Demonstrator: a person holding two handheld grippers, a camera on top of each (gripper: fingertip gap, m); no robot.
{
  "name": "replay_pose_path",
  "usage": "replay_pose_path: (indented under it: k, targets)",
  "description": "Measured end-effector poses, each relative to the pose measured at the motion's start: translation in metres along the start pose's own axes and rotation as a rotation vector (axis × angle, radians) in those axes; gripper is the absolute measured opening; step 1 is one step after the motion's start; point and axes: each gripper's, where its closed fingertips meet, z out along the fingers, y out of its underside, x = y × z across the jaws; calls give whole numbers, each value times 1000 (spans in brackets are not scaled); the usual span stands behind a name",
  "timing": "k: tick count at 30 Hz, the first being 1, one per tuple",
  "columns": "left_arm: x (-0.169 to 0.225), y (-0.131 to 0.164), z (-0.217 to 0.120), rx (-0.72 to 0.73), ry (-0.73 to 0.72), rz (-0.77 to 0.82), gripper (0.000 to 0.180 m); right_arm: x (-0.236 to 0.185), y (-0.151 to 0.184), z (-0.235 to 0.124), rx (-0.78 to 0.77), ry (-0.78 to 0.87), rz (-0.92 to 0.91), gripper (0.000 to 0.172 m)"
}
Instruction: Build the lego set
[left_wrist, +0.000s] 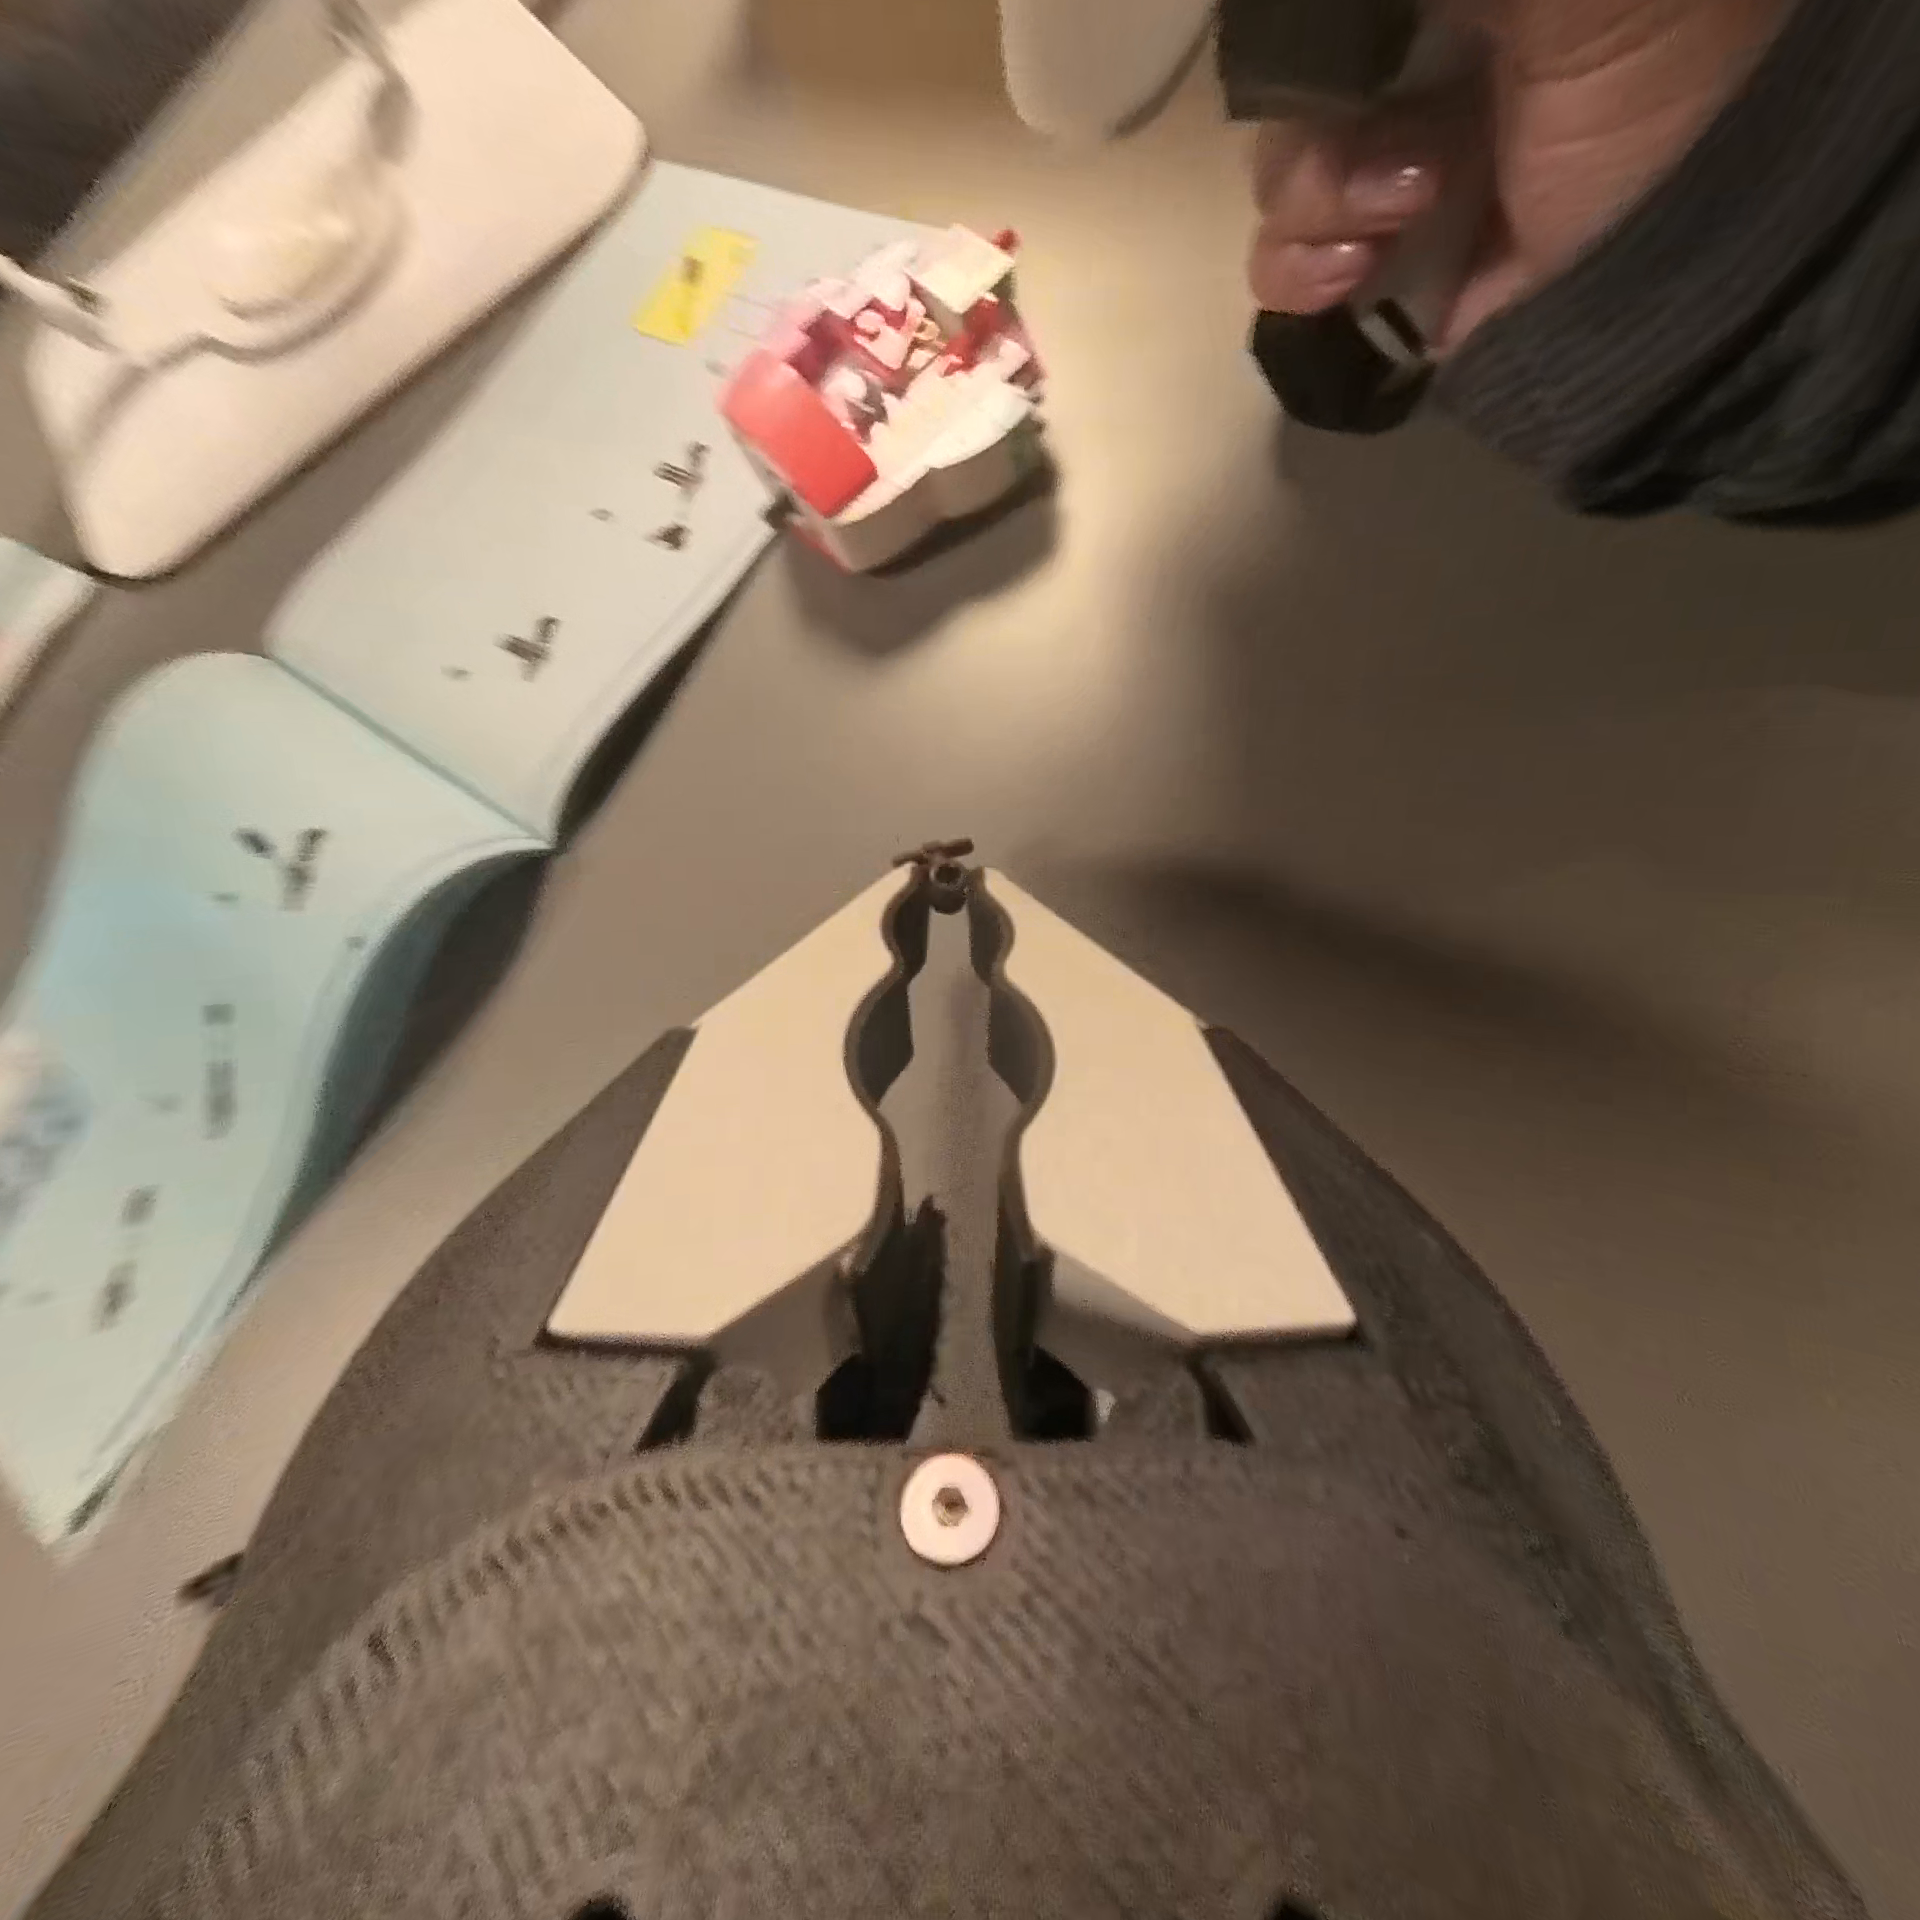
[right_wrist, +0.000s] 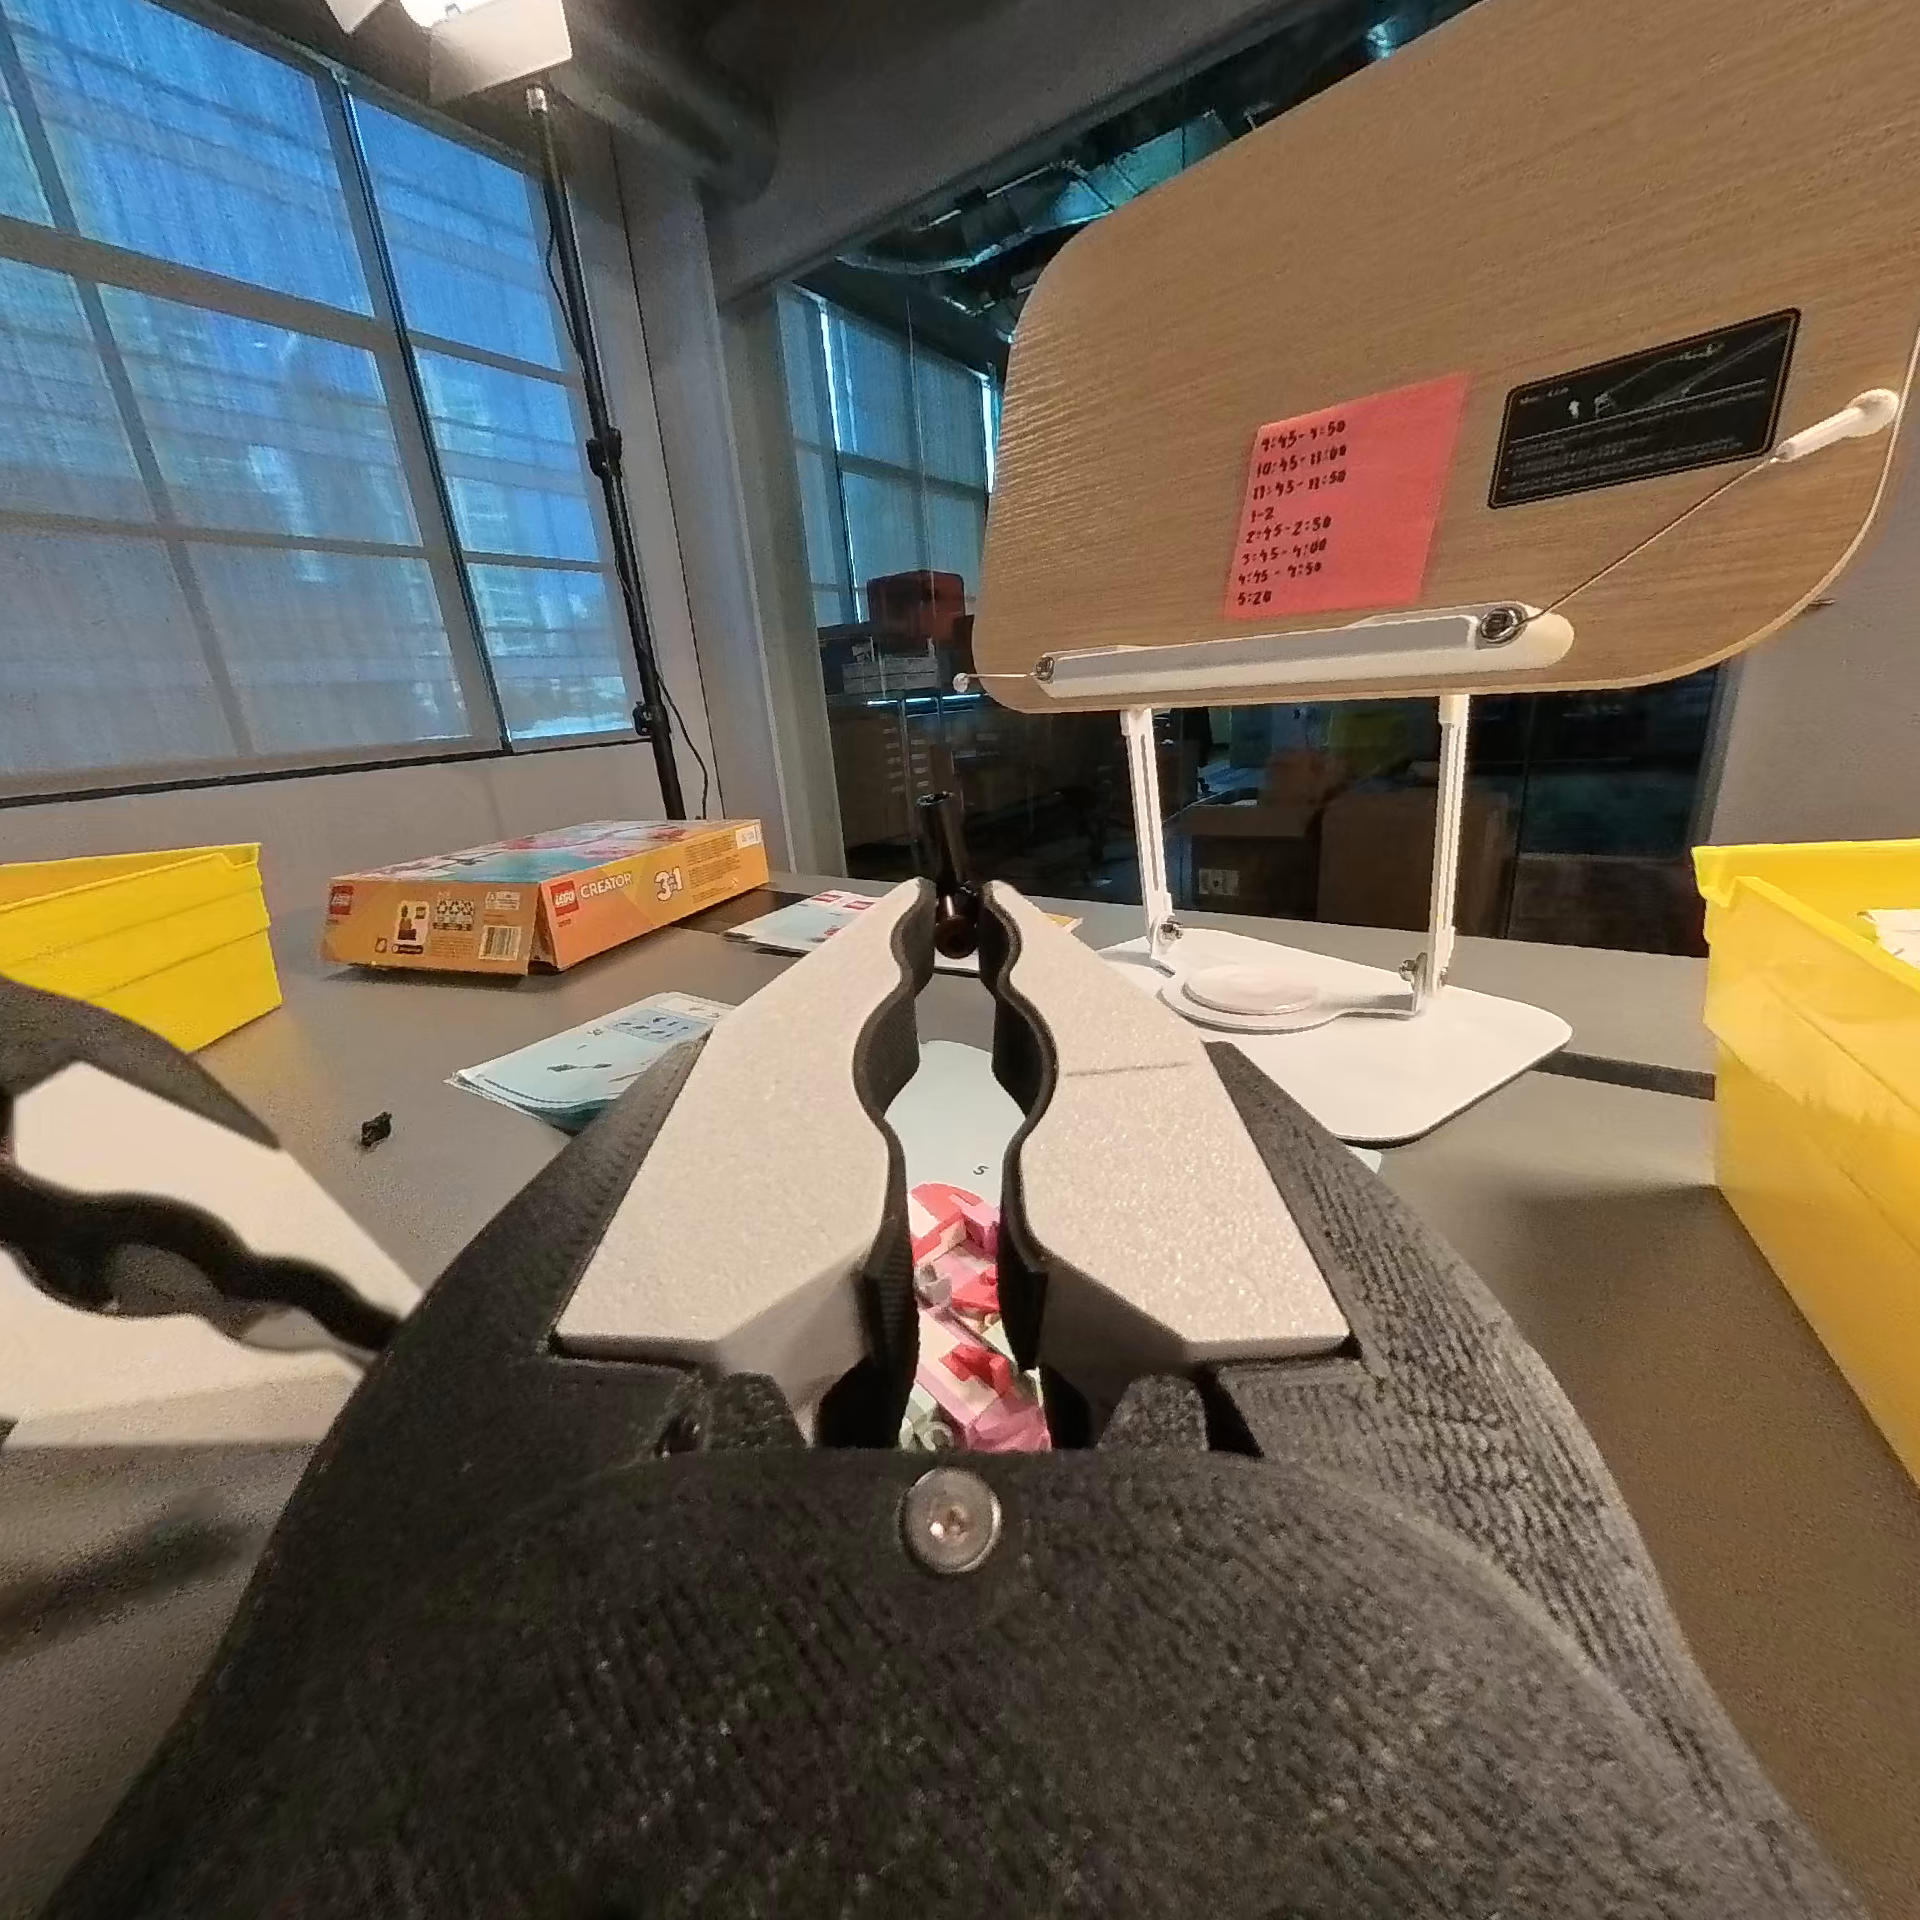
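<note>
A flat grey table (right_wrist: 1507, 1226) carries pale blue instruction booklets (right_wrist: 582, 1070), an orange cardboard toy box (right_wrist: 540, 904), a white stand base (right_wrist: 1382, 1039), yellow plastic bins (right_wrist: 1808, 1060) and a pink-red brick model (left_wrist: 883, 384).

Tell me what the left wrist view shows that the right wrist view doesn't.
Left only: a hand on the other gripper's handle, and the open booklet from above. Right only: windows, yellow bins, the boxed set, the stand's wooden board. Both: each gripper pinching a small dark part, the pink brick model, the grey table.
</note>
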Motion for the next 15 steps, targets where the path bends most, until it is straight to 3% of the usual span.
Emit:
replay_pose_path:
  k: [8, 15]
  targets:
    - [22, 12, 2, -66, 184, -83, 8, 2, -1, 0, 6, 5, -9, 6]
    - [17, -2, -10, -14, 216, -96, 46, 22, -8, -3, 33, 84, -51, 6]
